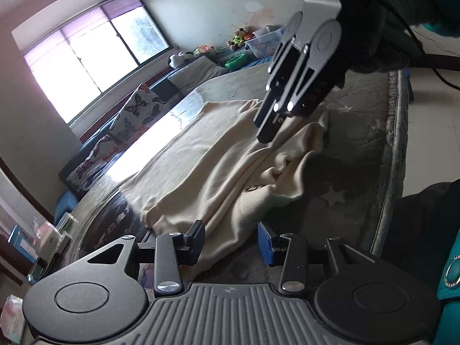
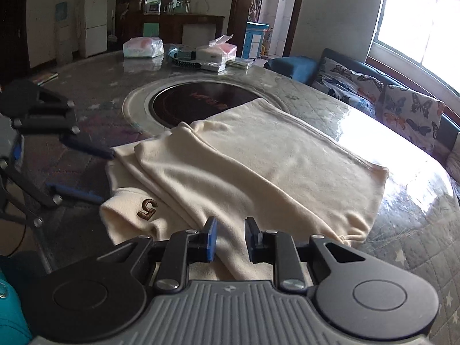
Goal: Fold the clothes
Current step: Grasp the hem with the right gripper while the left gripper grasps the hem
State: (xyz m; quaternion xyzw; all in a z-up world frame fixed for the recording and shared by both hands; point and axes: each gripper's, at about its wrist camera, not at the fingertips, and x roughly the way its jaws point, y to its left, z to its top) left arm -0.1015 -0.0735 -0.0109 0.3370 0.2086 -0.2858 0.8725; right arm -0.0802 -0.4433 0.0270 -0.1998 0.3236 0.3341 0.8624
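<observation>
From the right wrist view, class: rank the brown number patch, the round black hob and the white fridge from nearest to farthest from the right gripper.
1. Brown number patch on the cream garment, just left of the right gripper.
2. Round black hob, set into the table beyond the garment.
3. White fridge, against the far wall, upper left.

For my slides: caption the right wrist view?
Open right gripper above cream garment; open left gripper alongside.
</observation>
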